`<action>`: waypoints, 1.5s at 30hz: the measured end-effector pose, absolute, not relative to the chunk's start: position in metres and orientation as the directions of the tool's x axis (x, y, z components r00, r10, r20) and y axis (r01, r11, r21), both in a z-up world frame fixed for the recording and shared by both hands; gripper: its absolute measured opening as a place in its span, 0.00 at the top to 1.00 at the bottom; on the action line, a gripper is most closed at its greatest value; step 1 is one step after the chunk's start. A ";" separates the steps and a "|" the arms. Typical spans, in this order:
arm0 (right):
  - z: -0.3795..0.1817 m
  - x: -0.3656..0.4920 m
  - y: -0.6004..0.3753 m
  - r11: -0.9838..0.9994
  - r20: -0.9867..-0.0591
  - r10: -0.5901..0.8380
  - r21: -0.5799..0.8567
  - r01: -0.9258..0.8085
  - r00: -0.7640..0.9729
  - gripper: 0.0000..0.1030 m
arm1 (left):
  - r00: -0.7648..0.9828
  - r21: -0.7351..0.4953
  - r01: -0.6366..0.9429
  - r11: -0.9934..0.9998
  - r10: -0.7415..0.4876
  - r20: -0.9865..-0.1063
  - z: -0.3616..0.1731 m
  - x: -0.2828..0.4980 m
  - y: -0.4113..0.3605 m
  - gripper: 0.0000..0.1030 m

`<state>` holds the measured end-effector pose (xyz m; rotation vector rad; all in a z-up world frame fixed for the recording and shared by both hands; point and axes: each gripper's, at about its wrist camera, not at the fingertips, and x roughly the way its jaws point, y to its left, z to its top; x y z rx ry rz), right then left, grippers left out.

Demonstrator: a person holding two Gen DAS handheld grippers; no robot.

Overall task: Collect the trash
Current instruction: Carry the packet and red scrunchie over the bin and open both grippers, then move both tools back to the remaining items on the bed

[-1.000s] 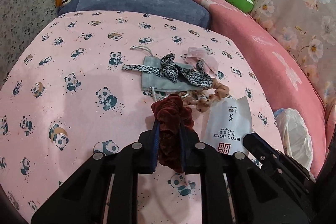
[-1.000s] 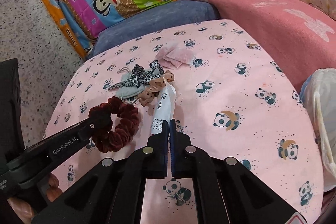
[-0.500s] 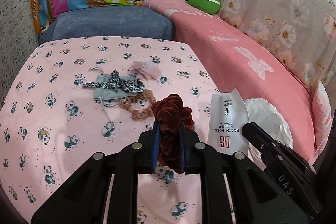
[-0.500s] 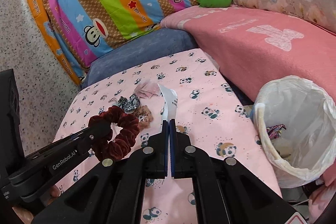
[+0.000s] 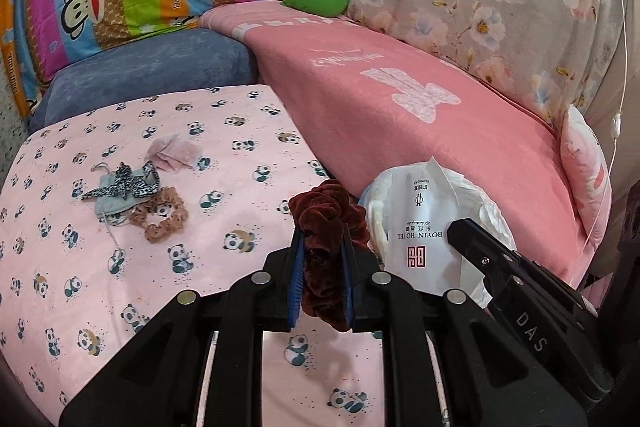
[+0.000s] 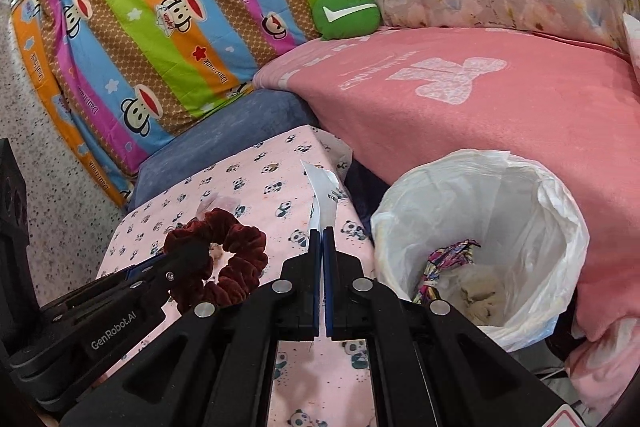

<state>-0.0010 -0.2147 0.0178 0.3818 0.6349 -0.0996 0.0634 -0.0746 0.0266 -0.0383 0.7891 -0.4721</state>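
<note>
2 grippers, 2 loads, both up off the panda sheet point(image 5: 120, 287). Left gripper point(image 5: 320, 259), low centre of its own view, has its blue pads pinched nearly together on a dark red scrunchie point(image 5: 326, 223), which bunches up above the fingertips and hangs a little below them. Right gripper point(image 6: 322, 259), low centre of its view, is clamped tight on a white packet point(image 6: 324, 195); the packet stands edge-on above the jaws here, and in the left view it shows flat at centre right point(image 5: 420, 227), printed with hotel lettering and a red mark, upside down.

Bin bag point(image 6: 480, 227) sits at the right of the right view, mouth wide, just beside the sheet's edge and against the pink blanket point(image 6: 480, 99). Inside: a crumpled colourful wrapper point(image 6: 444, 263) and a beige wad point(image 6: 480, 291). In the left view the packet hangs in front of the bag, hiding most of it.

Left on the sheet, at centre left of the left view: a leopard-print tie point(image 5: 120, 187) over a grey pouch point(image 5: 114, 201), a tan scrunchie point(image 5: 162, 215) touching them, and a pink scrap point(image 5: 174, 157) just above. Striped monkey pillow point(image 6: 160, 27) fills the upper left, green cushion point(image 6: 346, 13) beside it.
</note>
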 end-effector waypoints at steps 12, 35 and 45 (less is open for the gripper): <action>0.011 -0.020 -0.276 0.887 -0.592 -0.049 0.345 0.308 0.804 0.98 | 0.560 -0.172 0.491 0.854 -0.461 -0.688 0.023 0.052 -0.134 0.85; -0.011 -0.031 -0.326 0.840 -0.616 -0.101 0.368 0.399 0.781 0.98 | 0.486 -0.154 0.590 0.792 -0.501 -0.716 0.008 0.053 -0.200 0.84; -0.012 -0.025 -0.325 0.839 -0.617 -0.113 0.360 0.407 0.779 0.93 | 0.498 -0.155 0.564 0.811 -0.484 -0.720 0.001 0.058 -0.201 0.60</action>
